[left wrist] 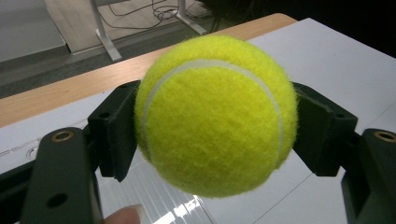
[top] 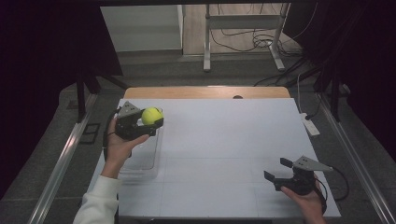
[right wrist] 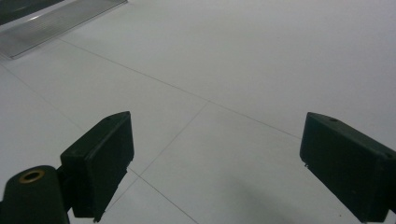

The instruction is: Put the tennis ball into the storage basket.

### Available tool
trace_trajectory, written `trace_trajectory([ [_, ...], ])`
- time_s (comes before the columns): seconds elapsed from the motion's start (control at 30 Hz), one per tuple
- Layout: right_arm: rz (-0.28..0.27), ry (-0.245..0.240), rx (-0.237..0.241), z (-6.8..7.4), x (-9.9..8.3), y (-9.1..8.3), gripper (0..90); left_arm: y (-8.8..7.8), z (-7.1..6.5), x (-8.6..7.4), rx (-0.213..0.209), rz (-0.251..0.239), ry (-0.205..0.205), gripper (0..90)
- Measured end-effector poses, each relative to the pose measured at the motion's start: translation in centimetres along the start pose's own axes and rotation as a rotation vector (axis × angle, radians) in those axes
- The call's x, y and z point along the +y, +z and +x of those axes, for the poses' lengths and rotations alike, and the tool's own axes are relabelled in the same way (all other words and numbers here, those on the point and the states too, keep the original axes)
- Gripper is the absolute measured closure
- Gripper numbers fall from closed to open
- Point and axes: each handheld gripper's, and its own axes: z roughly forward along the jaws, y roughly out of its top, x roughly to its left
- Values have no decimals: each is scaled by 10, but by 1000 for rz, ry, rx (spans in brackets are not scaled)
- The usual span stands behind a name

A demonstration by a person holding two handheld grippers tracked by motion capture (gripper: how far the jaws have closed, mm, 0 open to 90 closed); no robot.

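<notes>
the left gripper [top: 150,122] holds a yellow tennis ball [top: 152,115] squeezed between its two black jaws, one pad on each side of it, raised above a clear plastic container [top: 140,161] that sits at the left edge of the white table [top: 224,144]. the right gripper [top: 279,170] rests low near the table's front right corner, well apart from the ball, its jaws spread wide with nothing between them.

high view overhead facing forward, gripper views close above white table [top: 224,140]
</notes>
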Motion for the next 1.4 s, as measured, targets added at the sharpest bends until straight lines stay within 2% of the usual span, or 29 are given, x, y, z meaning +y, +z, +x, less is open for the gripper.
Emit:
trace_trajectory([
  [0.43,-4,-3,5,0,0,0,99,3,17,3,42,16,-33,255],
  [0.77,-3,-3,2,0,0,0,99,8,29,4,84,38,-41,256],
  [1.4,-3,-4,1,0,0,0,100,14,44,7,142,63,-41,255],
])
